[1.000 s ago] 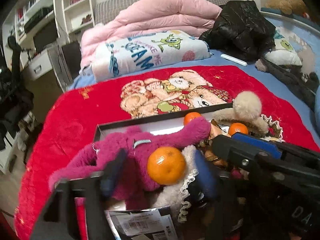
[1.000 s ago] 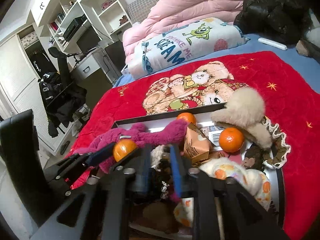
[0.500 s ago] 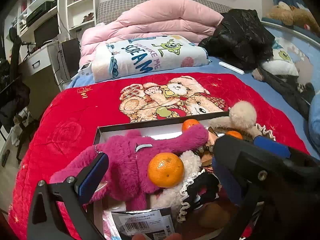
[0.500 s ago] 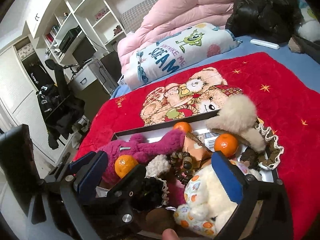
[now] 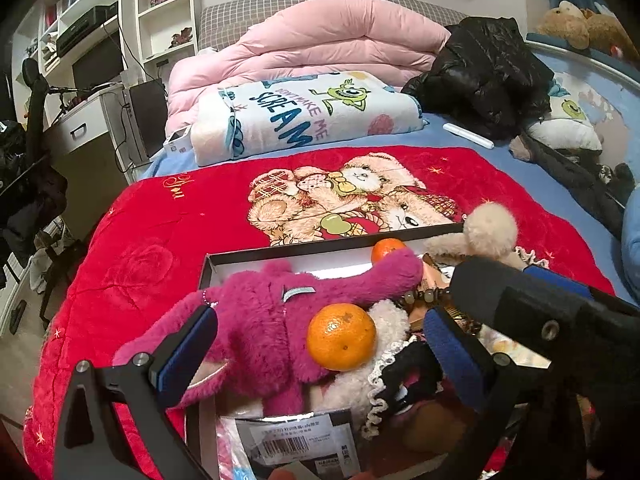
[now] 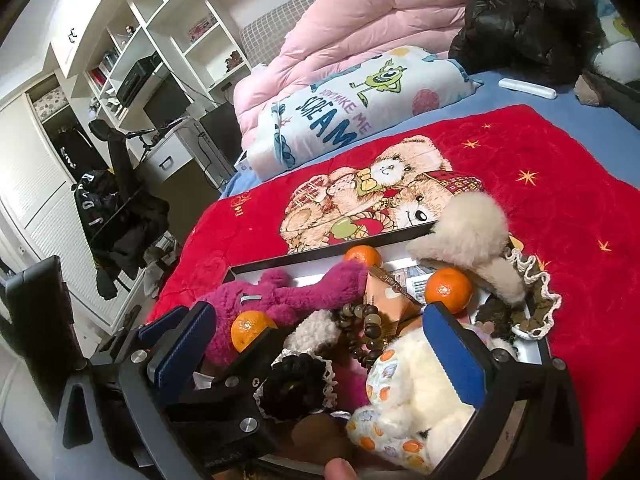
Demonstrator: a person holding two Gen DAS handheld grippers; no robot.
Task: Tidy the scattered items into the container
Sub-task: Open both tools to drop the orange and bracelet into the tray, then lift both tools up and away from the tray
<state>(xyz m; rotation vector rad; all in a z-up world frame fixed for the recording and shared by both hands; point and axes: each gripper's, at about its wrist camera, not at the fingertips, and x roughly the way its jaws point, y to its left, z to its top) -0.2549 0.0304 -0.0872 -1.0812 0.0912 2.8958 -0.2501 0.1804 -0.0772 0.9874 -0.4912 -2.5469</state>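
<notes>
Box (image 5: 280, 249): plush, oranges inside; left tool (image 5: 320, 344), right tool (image 6: 332, 344) just opened wide, empty; step: release; next, withdraw both

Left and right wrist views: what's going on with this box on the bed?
A person holds a claw in each hand over a shallow box on a red blanket. The box is piled with a magenta plush, oranges, a white plush and wooden beads. The left claw and right claw have both just been opening; they stand wide, gripping nothing.
</notes>
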